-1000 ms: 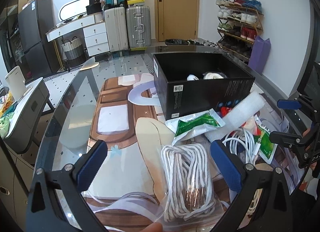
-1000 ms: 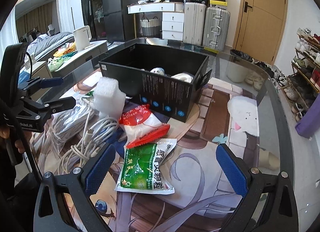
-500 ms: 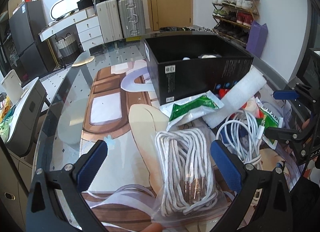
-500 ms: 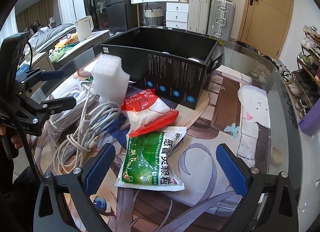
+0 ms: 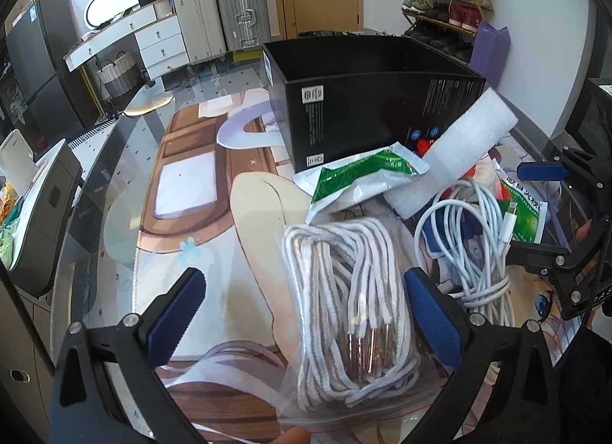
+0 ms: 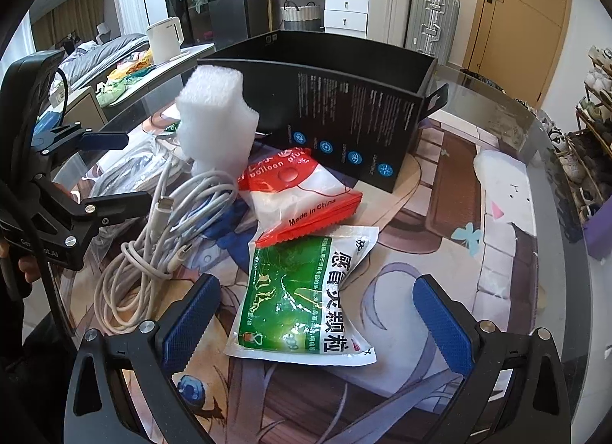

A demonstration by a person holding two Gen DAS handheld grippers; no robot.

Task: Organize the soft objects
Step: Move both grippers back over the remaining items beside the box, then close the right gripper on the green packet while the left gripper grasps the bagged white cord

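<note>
My left gripper (image 5: 304, 315) is open, low over a clear bag of white cords (image 5: 344, 310) that lies between its blue pads, nearer the right one. Beyond the bag lie a green-and-white packet (image 5: 359, 178), a white foam block (image 5: 455, 160) and a coil of white cable (image 5: 470, 245). My right gripper (image 6: 315, 319) is open too, straddling a green sachet (image 6: 306, 291) flat on the mat. Behind the sachet sit a red-and-white balloon glue pack (image 6: 302, 195), the foam block (image 6: 216, 115) and the cable (image 6: 160, 222). The black box (image 6: 344, 107) stands open at the back.
The glass table (image 5: 114, 183) carries a printed mat, with bare mat left of the bag. The black box (image 5: 367, 99) blocks the far middle. A bed, kettle, suitcases, dresser and shoe rack surround the table. The left gripper's frame (image 6: 57, 195) sits at the right view's left edge.
Both grippers have dropped lower and moved forward toward the pile. The cord bag and the green sachet now lie closer between the open fingers. Nothing on the table has shifted.
</note>
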